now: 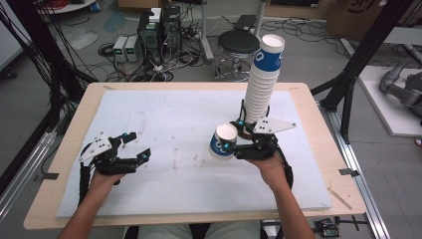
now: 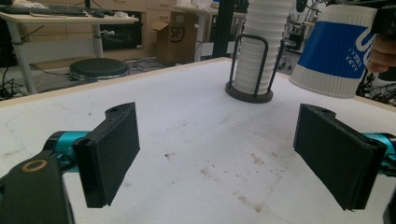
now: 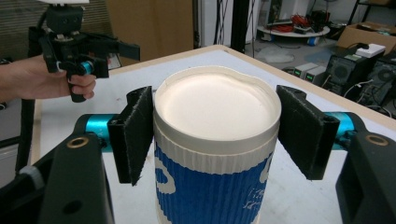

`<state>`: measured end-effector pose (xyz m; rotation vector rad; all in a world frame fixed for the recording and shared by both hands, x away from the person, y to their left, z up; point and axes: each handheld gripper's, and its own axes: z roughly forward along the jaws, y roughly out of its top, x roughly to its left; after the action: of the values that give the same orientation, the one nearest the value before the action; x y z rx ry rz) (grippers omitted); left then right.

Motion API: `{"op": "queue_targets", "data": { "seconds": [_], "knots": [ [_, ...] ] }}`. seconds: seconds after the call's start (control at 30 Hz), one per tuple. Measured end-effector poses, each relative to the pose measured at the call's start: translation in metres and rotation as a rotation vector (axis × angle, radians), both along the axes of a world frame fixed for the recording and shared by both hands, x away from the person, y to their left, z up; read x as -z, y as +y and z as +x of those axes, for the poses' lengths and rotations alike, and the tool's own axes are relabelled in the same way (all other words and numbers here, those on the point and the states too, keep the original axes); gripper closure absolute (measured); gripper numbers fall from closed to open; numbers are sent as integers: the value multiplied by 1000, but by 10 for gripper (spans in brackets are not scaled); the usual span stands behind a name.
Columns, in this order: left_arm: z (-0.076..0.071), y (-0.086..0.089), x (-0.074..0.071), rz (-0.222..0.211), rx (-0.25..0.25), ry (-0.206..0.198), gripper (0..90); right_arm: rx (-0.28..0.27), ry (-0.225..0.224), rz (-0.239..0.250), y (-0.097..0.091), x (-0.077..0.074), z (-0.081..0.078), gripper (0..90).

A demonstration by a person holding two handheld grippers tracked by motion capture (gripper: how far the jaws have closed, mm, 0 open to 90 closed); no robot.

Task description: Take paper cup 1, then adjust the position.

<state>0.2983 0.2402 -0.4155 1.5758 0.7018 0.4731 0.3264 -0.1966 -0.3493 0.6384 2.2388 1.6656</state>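
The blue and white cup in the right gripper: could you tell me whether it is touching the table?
Apart. In the left gripper view the cup hangs tilted in the air, with the white table visible well below it.

White foam sheet (image 1: 164, 124) covers a wooden table (image 1: 69, 144), stained near the middle. Behind the table on the floor: round black stool (image 1: 239, 44), computer tower (image 1: 160, 30) with tangled cables, two small grey boxes (image 1: 126, 48). Cardboard box (image 2: 175, 35) near a desk (image 2: 56, 21).
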Motion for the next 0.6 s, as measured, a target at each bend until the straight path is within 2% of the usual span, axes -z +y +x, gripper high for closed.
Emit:
{"op": "queue_targets", "data": {
  "seconds": [0.4, 0.6],
  "knots": [
    [0, -3, 1, -5, 21, -1, 145, -32, -10, 2, 11, -4, -4, 318],
    [0, -4, 0, -11, 50, -6, 145, -62, -12, -1, 26, -6, -3, 318]
  ]
}}
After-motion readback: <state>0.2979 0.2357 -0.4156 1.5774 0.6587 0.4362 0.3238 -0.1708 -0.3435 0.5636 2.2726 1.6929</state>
